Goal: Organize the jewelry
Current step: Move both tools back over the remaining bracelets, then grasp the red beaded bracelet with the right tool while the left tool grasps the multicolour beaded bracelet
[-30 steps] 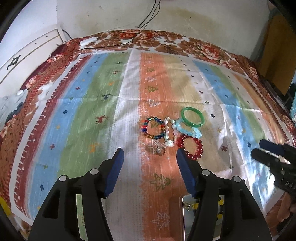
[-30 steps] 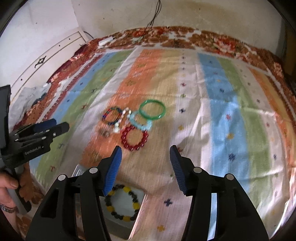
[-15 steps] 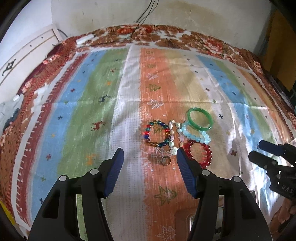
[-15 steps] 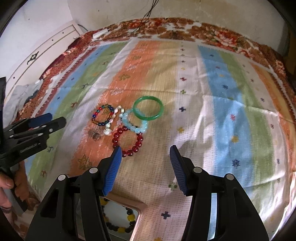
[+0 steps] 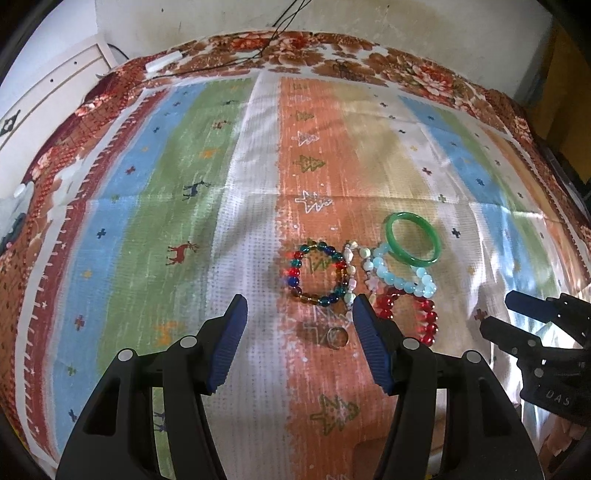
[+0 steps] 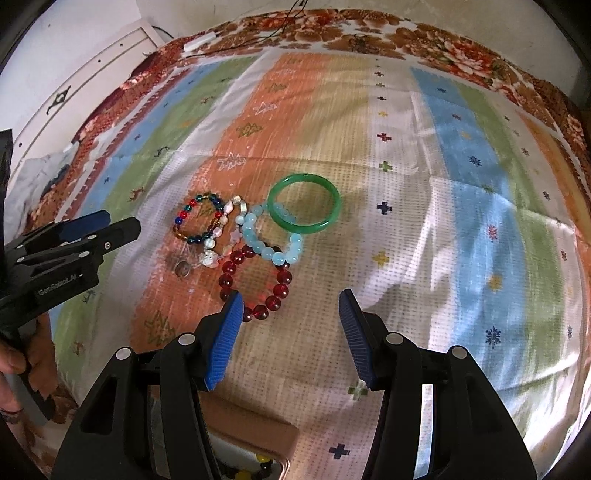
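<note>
Jewelry lies in a cluster on the striped cloth (image 5: 184,221): a green bangle (image 5: 413,239) (image 6: 303,202), a light blue bead bracelet (image 5: 402,277) (image 6: 271,240), a red bead bracelet (image 5: 408,314) (image 6: 255,284), a multicolour bead bracelet (image 5: 317,273) (image 6: 197,221), a pale shell strand (image 5: 352,273) (image 6: 221,236) and a small ring (image 5: 337,336) (image 6: 182,268). My left gripper (image 5: 297,345) hangs open just in front of the ring and multicolour bracelet. My right gripper (image 6: 291,336) is open too, its left fingertip (image 6: 225,332) over the red bracelet's near edge. Nothing is held.
A brown-edged box (image 6: 255,439) holding a yellow-and-black bead bracelet (image 6: 251,469) sits at the near edge under the right gripper. Floral bedding (image 5: 332,55), a white cabinet (image 5: 48,88) and cables (image 5: 280,22) border the cloth. A hand (image 6: 14,365) grips the left tool.
Both grippers have come down and forward toward the jewelry cluster, which now looks larger and nearer. The box has slid toward the bottom edge of both views. Jaw openings are unchanged.
</note>
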